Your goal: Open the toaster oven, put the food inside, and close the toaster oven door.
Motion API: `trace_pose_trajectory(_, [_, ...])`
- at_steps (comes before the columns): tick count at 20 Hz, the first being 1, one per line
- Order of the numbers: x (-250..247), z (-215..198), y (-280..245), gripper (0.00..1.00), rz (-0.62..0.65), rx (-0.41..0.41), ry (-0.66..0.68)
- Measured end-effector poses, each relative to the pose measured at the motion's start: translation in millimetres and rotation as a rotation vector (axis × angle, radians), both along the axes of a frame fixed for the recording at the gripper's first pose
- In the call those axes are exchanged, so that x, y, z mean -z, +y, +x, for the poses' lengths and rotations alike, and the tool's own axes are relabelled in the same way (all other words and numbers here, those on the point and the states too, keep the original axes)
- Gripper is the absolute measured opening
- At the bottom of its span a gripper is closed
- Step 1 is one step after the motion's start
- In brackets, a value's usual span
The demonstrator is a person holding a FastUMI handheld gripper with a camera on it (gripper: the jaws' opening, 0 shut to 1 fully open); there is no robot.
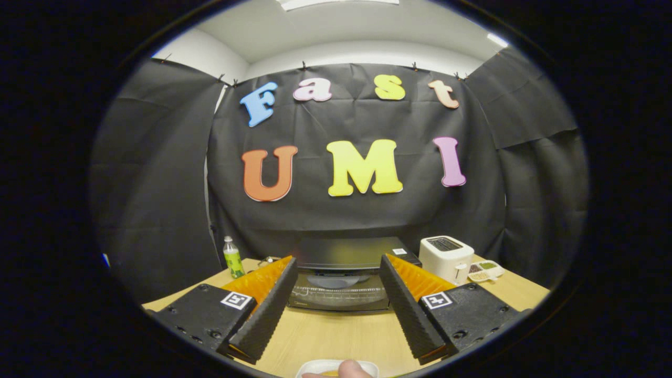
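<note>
A black toaster oven (pixel 346 273) stands on the wooden table (pixel 336 336), beyond my fingers and framed between them. Its glass door (pixel 338 294) looks closed, with a rack visible behind it. My gripper (pixel 337 270) is open, held above the table with nothing between its fingers. Below the fingers, at the near edge, lies a white dish (pixel 336 367) with something yellow in it, partly covered by a person's fingertip (pixel 350 368).
A white pop-up toaster (pixel 446 257) stands right of the oven, with a small tray of food samples (pixel 485 270) beside it. A green-labelled bottle (pixel 232 257) stands at the back left. Black cloth walls close in the booth.
</note>
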State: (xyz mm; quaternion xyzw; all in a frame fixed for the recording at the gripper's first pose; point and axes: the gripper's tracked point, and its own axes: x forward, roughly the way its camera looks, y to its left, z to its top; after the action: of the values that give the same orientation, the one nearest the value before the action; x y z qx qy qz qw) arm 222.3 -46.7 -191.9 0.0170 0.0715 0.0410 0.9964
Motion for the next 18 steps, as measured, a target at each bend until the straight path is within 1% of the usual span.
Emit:
trace_pose_trajectory(4, [28, 50, 8, 1.0, -0.018, -0.004, 0.053])
trace_pose_trajectory(7, [38, 84, 15, 1.0, -0.042, 0.008, 0.054])
trace_pose_trajectory(9, [54, 102, 17, 1.0, -0.03, 0.013, 0.081])
trace_pose_trajectory(11, [72, 118, 16, 1.0, -0.018, 0.025, 0.119])
trace_pose_trajectory(14, [91, 136, 12, 1.0, -0.042, 0.039, 0.15])
trace_pose_trajectory(17, [110, 143, 10, 1.0, -0.039, 0.036, 0.189])
trace_pose_trajectory(18, [109, 145, 11, 1.0, -0.029, 0.035, 0.174])
